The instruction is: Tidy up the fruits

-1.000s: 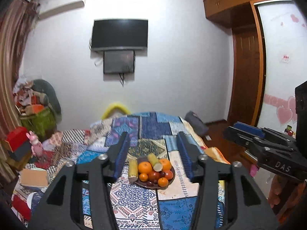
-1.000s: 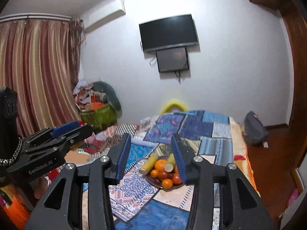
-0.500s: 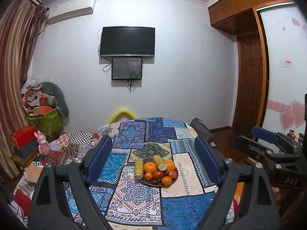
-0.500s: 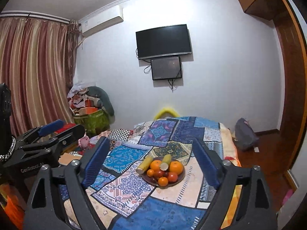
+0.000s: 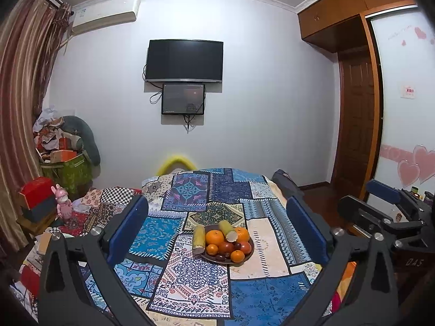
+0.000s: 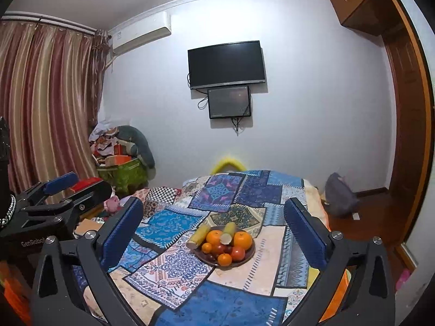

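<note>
Left gripper (image 5: pixel 217 229): fingers spread wide, holding nothing, raised above near edge of bed (image 5: pixel 190 279). Right gripper (image 6: pixel 213 229): fingers likewise wide apart, empty, alongside the left. Plate (image 5: pixel 248 251) on patchwork quilt (image 5: pixel 261 296), mid-bed, well apart from both grippers: oranges (image 5: pixel 214 237), red fruits (image 5: pixel 245 247), dark plums (image 5: pixel 220 257), two corn cobs (image 5: pixel 198 239), one leaning over left rim onto quilt.

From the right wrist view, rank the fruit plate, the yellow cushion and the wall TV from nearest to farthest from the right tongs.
1. Fruit plate: between the open right tongs, on the quilt.
2. Yellow cushion: beyond the bed's far end.
3. Wall TV: high on the back wall.
</note>
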{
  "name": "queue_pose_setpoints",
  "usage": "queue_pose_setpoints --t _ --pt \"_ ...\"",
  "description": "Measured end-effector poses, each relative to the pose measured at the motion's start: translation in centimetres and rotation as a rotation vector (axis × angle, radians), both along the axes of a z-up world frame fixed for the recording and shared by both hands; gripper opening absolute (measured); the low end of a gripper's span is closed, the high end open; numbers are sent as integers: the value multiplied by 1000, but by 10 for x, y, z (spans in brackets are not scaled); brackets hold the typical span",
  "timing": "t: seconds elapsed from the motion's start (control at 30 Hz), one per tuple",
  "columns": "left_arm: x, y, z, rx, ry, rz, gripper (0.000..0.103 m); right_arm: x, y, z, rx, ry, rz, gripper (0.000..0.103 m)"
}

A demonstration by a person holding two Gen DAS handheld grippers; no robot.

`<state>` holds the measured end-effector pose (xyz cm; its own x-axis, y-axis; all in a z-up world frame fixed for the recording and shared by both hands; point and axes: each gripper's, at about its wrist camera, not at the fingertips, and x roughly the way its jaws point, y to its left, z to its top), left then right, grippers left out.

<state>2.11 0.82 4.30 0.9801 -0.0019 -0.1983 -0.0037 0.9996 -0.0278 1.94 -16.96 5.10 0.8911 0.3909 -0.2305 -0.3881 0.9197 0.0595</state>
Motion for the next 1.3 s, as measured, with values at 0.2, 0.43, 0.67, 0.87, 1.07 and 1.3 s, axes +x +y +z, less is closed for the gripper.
queue_pose_setpoints --t 0.2,0.43,0.67,0.87,1.07,1.3 --pt "-2 -2 2 11 -5 -2 103 -3 -1 1 -2 -4 -5 103" --pt "-5 -7 2 28 -17 8 103 -5 1 3 -14 -19 -12 103" --pt "-5 -9 2 29 -15 1 103 -5 2 5 -14 -21 -14 103" --pt "-6 -8 3 23 -17 -8 103 -5 0 6 -9 -21 -20 103" --pt "-4 -7 3 16 -14 -27 103 -4 0 7 -9 -23 -23 103" --pt "-3 -4 2 0 -10 -34 103 -4 -1 7 -6 -26 -27 103"
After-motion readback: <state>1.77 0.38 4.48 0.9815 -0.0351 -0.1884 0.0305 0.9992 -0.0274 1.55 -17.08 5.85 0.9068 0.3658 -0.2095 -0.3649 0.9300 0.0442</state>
